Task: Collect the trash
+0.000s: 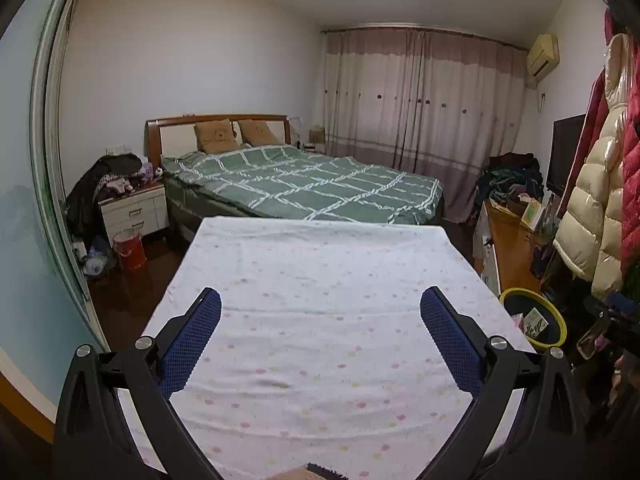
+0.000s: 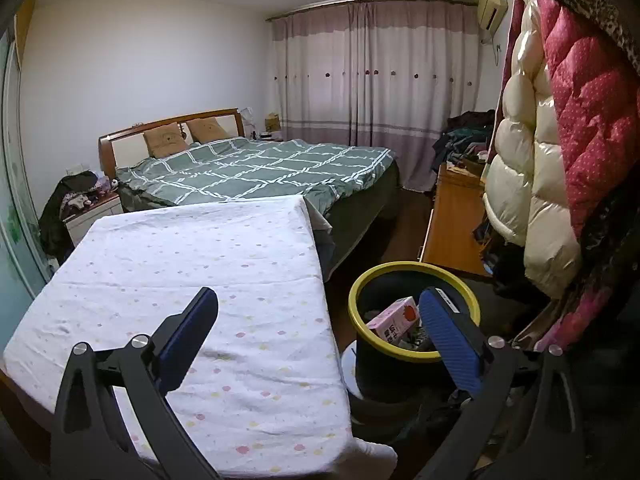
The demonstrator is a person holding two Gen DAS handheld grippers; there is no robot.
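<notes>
A dark trash bin with a yellow rim (image 2: 362, 286) stands on the floor right of the table; in the left wrist view the bin (image 1: 558, 314) sits at the right edge. A pink milk carton (image 2: 394, 318) and other scraps lie inside it. My right gripper (image 2: 320, 304) is open and holds nothing, straddling the table's right edge, its right finger (image 2: 452, 336) in front of the bin. My left gripper (image 1: 320, 304) is open wide above the table in its dotted white cloth (image 1: 320, 264), with nothing between its fingers. No trash shows on the cloth.
Beyond the table is a bed with a green checked quilt (image 1: 304, 184). A nightstand piled with clothes (image 1: 132, 208) and a red bucket (image 1: 130, 250) stand at the left. A wooden cabinet (image 2: 452, 216) and hanging puffy coats (image 2: 552, 152) crowd the right side.
</notes>
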